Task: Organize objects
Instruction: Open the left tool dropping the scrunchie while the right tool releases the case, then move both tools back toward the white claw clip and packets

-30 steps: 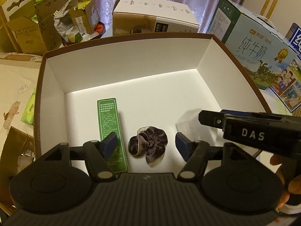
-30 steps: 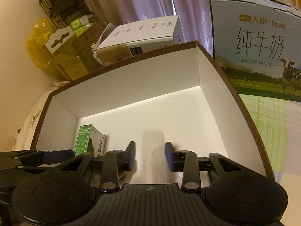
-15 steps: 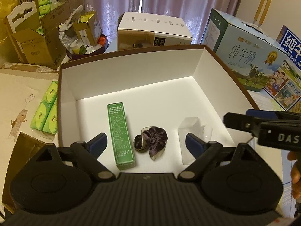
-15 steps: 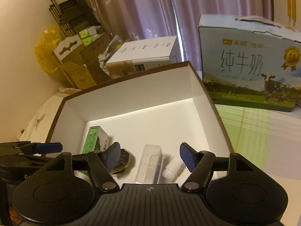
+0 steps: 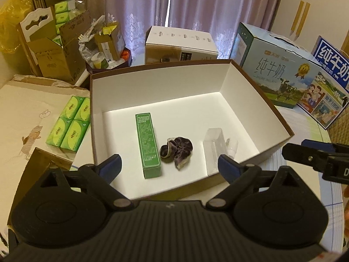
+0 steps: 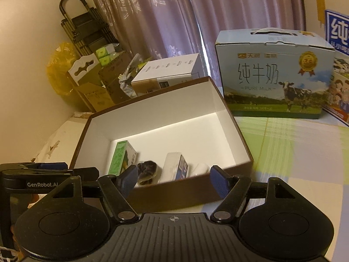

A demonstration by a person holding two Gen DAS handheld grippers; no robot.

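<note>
White inside and brown outside, the open box (image 5: 250, 100) sits on the table and holds the sorted things in a row near its front wall. A long green carton (image 5: 148, 146) lies flat at the left, pointing away from the front wall. Just beside it on the right lies a dark purple scrunchie (image 5: 177, 149), apart from the carton. Further right lies a clear plastic case (image 5: 214, 147), and a small white bottle (image 5: 232, 147) rests against its right side.

From the right wrist view the same row shows: green carton (image 6: 120, 159), scrunchie (image 6: 147, 169), clear case (image 6: 174, 168) and bottle (image 6: 201, 168).

The left gripper (image 5: 169, 166) hangs above the front edge of the box, its jaws opening wide with nothing between the pads. The right gripper (image 6: 173, 180) hangs in front of the box too, jaws opening, nothing held.

Around the box stand a milk carton case (image 5: 277, 76) to the right, a white cardboard box (image 5: 181, 43) behind, and green tissue packs (image 5: 72, 122) on the left.
</note>
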